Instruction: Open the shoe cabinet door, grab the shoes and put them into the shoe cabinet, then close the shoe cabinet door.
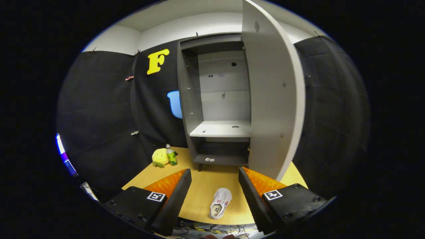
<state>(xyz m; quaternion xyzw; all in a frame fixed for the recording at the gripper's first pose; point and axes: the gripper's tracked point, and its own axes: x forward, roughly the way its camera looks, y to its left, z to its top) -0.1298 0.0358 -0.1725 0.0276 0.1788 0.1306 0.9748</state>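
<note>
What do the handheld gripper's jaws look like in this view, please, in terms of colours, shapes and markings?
The gripper has two wedge-shaped black jaws with finely ribbed inner faces and orange ridged panels on top. Each sits on a black block with screw heads, bearing a square black-and-white tag.

Yellow plush toy [160, 157] touching green bottle [171, 156] on wooden floor [206, 186]
</note>
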